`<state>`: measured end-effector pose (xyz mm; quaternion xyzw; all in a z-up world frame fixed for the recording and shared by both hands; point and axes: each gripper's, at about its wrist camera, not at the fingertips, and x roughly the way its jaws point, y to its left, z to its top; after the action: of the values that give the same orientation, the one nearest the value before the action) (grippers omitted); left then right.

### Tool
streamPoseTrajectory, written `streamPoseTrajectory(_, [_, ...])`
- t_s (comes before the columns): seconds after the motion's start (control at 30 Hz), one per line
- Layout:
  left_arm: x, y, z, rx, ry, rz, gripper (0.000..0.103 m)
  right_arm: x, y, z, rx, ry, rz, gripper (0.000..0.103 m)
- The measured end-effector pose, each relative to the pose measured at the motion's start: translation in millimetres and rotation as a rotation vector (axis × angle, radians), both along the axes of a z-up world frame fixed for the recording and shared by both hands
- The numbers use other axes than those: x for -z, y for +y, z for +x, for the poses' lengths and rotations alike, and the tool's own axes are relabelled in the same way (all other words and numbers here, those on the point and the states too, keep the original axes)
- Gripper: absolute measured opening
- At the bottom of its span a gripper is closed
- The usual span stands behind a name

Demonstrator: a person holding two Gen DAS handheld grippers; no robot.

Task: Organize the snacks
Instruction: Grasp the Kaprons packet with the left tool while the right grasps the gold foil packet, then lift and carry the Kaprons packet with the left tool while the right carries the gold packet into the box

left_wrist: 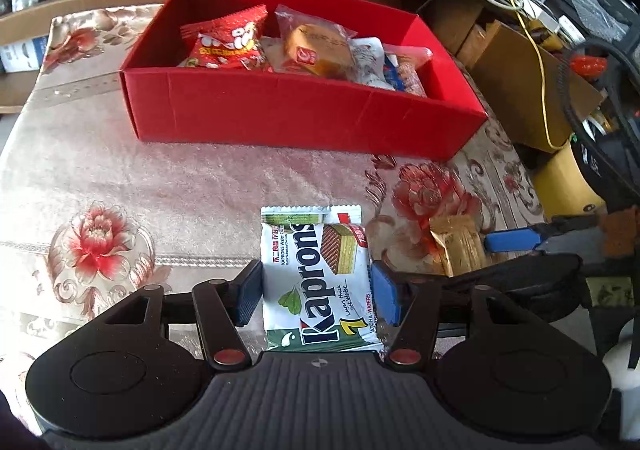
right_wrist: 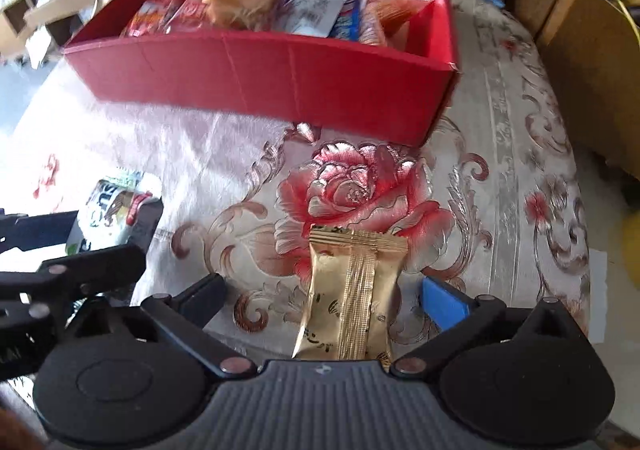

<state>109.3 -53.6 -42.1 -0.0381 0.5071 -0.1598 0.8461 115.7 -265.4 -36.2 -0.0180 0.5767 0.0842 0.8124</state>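
Left wrist view first: the left gripper (left_wrist: 316, 292) has its blue pads pinching the white-and-green Kaprons wafer packet (left_wrist: 318, 278) by its two long edges. The packet's long axis runs near-to-far, torn-looking top seam pointing at the red cardboard box (left_wrist: 296, 115), which sits further back on the floral tablecloth (left_wrist: 120, 185) and already holds a pile of wrapped snacks. I'd say lift it flat, carry it straight over the near wall, and drop it into the emptier left part of the box.

Right wrist view: the right gripper (right_wrist: 324, 302) has its jaws spread wide, not touching the gold foil snack pouch (right_wrist: 352, 294) lying between them on the cloth. Its long axis also runs near-to-far, leaning slightly, crimped end towards the box. My take: centre on it, then close across the narrow width so the slick foil doesn't squirt out.
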Motion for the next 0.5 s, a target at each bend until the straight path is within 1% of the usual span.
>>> streamPoseTrajectory(0.03, [0.0,0.0,0.6,0.002,0.003,-0.002,0.065,-0.5,0.0,-1.2,-0.014,0.0,-0.007,0.102])
streamPoseTrajectory(0.07, [0.6,-0.3,0.6,0.005,0.006,-0.001,0.065,-1.2,-2.0,-3.0,-0.009,0.002,-0.007,0.099])
streamPoseTrajectory(0.1, [1.3,-1.2,0.0,0.009,0.007,0.002,0.065,-2.5,-4.3,-5.6,0.0,0.0,-0.007,0.093])
streamPoseTrajectory(0.13, [1.6,-2.5,-0.7,0.015,0.009,0.003,0.065,-4.1,-6.7,-7.7,0.002,-0.001,-0.007,0.089])
streamPoseTrajectory(0.17, [1.5,-2.3,-1.3,0.022,0.011,0.002,0.065,-6.5,-9.7,-9.6,0.009,0.0,-0.003,0.079])
streamPoseTrajectory(0.2, [1.1,-2.3,-2.1,0.025,0.01,0.001,0.065,-9.7,-12.5,-11.8,0.012,0.0,-0.002,0.065])
streamPoseTrajectory(0.23, [0.0,-2.3,-2.7,0.025,0.007,0.001,0.065,-12.5,-14.0,-13.4,0.009,-0.001,0.003,0.057])
streamPoseTrajectory(0.27, [-1.3,-2.2,-2.9,0.024,0.003,-0.001,0.065,-15.9,-15.7,-15.5,0.006,-0.004,-0.009,0.04])
streamPoseTrajectory(0.3, [-2.8,-2.2,-3.1,0.023,-0.001,-0.003,0.065,-18.1,-15.7,-17.1,-0.004,-0.007,-0.027,0.037])
streamPoseTrajectory(0.4, [-8.0,-5.8,-6.2,0.032,-0.014,-0.003,0.065,-21.3,-15.4,-20.7,-0.007,0.002,-0.044,0.036])
streamPoseTrajectory(0.5, [-13.4,-8.9,-9.7,0.042,-0.029,-0.007,0.065,-27.8,-20.2,-22.1,-0.002,-0.016,-0.021,0.036])
